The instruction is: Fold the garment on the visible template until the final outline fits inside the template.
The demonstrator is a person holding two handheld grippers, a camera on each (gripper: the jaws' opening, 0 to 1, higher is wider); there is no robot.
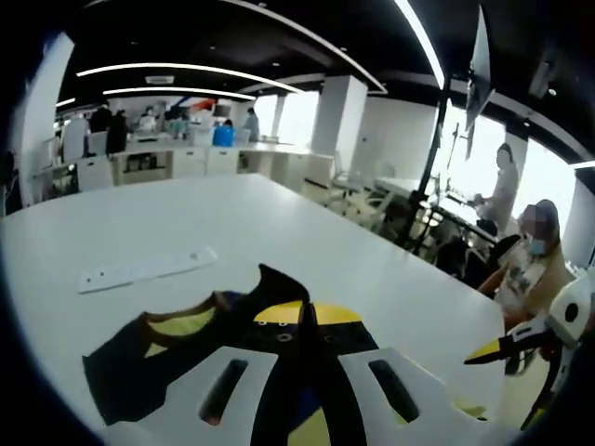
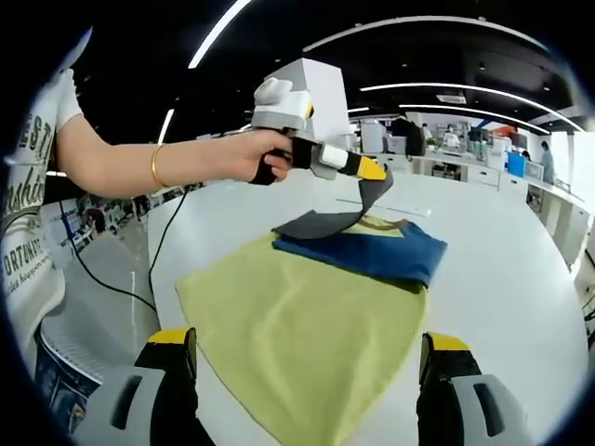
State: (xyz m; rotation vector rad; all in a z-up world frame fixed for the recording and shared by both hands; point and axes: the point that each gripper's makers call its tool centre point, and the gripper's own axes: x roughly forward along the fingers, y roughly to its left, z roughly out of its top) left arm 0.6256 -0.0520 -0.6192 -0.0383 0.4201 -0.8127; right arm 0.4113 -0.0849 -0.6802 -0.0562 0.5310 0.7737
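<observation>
The garment (image 2: 367,249) lies on the white table (image 2: 507,316), a blue folded part resting on a wide yellow-green sheet (image 2: 297,325). I cannot tell whether that sheet is the garment's own fabric or the template. My left gripper (image 2: 375,175), held by a hand, is shut on a dark flap (image 2: 346,219) of the garment and lifts it above the blue part. In the left gripper view that dark cloth (image 1: 139,362) with yellow patches runs between the closed jaws of the left gripper (image 1: 309,358). My right gripper (image 2: 307,372) stands open at the sheet's near edge, nothing between its jaws.
A white power strip (image 1: 144,268) lies on the table (image 1: 279,218) beyond the garment. The right gripper (image 1: 488,351) shows at the table's right edge. A person (image 1: 535,269) sits there, and desks and chairs stand behind. A black cable (image 2: 163,246) hangs off the table.
</observation>
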